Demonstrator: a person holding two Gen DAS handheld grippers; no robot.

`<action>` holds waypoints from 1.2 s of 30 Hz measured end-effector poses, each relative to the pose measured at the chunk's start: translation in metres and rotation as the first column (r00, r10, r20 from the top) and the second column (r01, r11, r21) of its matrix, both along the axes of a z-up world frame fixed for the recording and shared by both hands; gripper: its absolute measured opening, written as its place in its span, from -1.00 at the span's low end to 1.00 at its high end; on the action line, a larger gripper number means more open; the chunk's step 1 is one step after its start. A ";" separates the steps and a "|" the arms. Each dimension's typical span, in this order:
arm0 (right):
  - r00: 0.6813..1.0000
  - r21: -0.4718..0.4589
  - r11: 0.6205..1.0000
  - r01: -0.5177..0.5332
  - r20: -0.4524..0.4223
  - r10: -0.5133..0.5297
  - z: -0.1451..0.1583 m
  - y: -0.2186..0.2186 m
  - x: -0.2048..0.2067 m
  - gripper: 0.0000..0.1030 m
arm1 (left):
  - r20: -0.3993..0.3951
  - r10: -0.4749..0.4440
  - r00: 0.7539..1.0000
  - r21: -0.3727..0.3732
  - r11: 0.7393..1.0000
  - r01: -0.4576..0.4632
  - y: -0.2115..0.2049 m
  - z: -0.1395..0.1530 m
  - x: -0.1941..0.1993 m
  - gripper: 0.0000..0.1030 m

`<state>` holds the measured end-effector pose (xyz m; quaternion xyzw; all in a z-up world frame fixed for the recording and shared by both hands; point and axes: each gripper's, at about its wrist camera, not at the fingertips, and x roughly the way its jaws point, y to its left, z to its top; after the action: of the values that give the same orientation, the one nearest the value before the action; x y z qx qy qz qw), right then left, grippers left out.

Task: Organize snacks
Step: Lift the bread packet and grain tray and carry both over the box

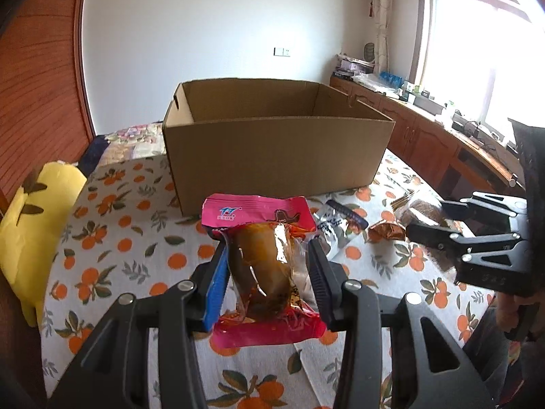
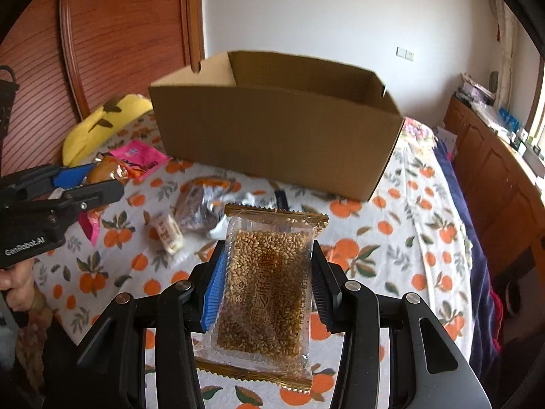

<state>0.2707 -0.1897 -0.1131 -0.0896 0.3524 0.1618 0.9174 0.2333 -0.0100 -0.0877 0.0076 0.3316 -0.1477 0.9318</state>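
A: What has the left hand-held gripper (image 1: 269, 269) got?
B: Its jaws are clamped on a pink snack pack (image 1: 260, 266) with a brown piece inside, lifted above the orange-print cloth (image 1: 112, 238).

A: And the right hand-held gripper (image 2: 269, 283)?
B: It grips a clear packet of sesame brittle (image 2: 265, 289) by its sides, also held up off the cloth.

A: What lies beyond them?
B: Loose snacks on the cloth: a silver packet (image 1: 332, 230), a brown wrapper (image 1: 386, 231), and a small white one (image 2: 168, 233). Farther back stands an open cardboard box (image 1: 272, 150).

A: Anything to the left?
B: A yellow plush toy (image 1: 37, 225) at the cloth's left edge, by the wooden wardrobe (image 1: 37, 102).
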 end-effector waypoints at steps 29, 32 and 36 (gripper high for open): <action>0.985 -0.014 0.997 -0.079 0.156 0.080 0.076 -0.008 0.066 -0.12 | 0.149 -0.058 0.987 0.009 0.998 0.057 -0.019 0.069 0.101 -0.16; 0.982 -0.019 0.996 -0.085 0.166 0.087 0.080 -0.006 0.078 -0.12 | 0.165 -0.046 0.985 0.008 0.999 0.046 -0.014 0.074 0.115 -0.16; 0.976 -0.030 0.994 -0.108 0.185 0.112 0.087 0.002 0.094 -0.12 | 0.176 -0.032 0.984 0.005 0.999 0.031 -0.010 0.078 0.131 -0.16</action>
<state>0.3647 -0.1877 -0.0266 -0.1328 0.2610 0.1999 0.9350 0.3642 -0.0196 -0.0093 0.0269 0.2479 -0.1608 0.9550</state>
